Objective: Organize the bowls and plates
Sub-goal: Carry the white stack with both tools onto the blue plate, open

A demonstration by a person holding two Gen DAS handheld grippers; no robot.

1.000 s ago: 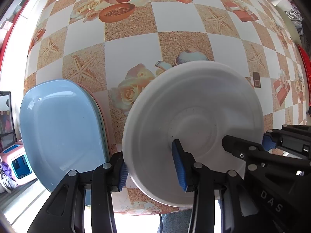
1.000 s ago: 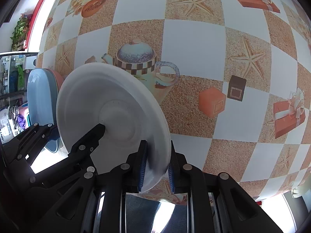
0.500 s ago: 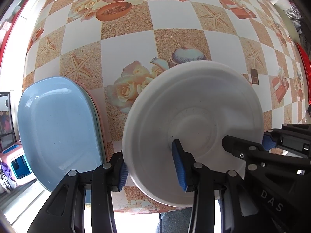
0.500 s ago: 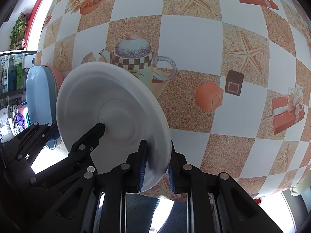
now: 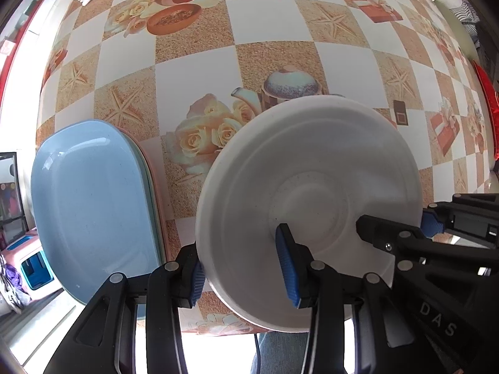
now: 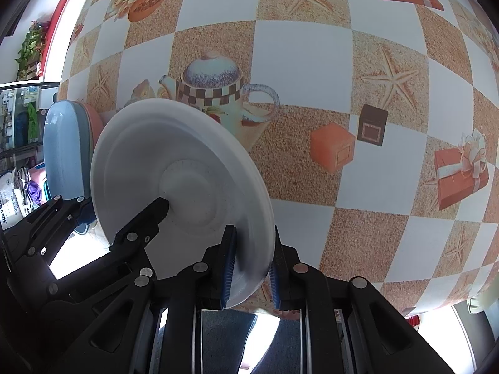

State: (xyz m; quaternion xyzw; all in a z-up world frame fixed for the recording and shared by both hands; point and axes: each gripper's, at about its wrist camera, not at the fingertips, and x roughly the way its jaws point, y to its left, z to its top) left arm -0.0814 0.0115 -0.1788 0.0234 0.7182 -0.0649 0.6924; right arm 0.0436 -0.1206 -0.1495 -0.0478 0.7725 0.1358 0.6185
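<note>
In the left wrist view we look straight down on the patterned table [image 5: 193,59]; at its left edge, near the front corner, sits a stack of oval plates [image 5: 93,205], a blue one on top with a greenish and a pink rim showing under it, which we judge to be the part of the sorting already done; just beside it, toward the front edge, we hold a white plate [image 5: 312,168] off the cloth, underside toward the camera; our left gripper [image 5: 243,265] straddles the near rim, one blue pad against the foot ring side and the other outside the rim, so we read it as closed on the plate though not tightly narrow; the right gripper [image 5: 427,221] comes in from the right and pinches the rim there. In the right wrist view the same white plate [image 6: 187,162] stands tilted on edge above the front of the table [image 6: 299,50]; our right gripper [image 6: 251,263] has its pads pressed close together on the rim, a firm narrow grip; the left gripper [image 6: 162,205] reaches to the plate's centre ring; the stack of oval plates [image 6: 64,146] lies just behind it at the left edge. What is left, as we judge it, is to set this white plate in its place; we see no bowls in either view, so we cannot tell how much more remains.
</note>
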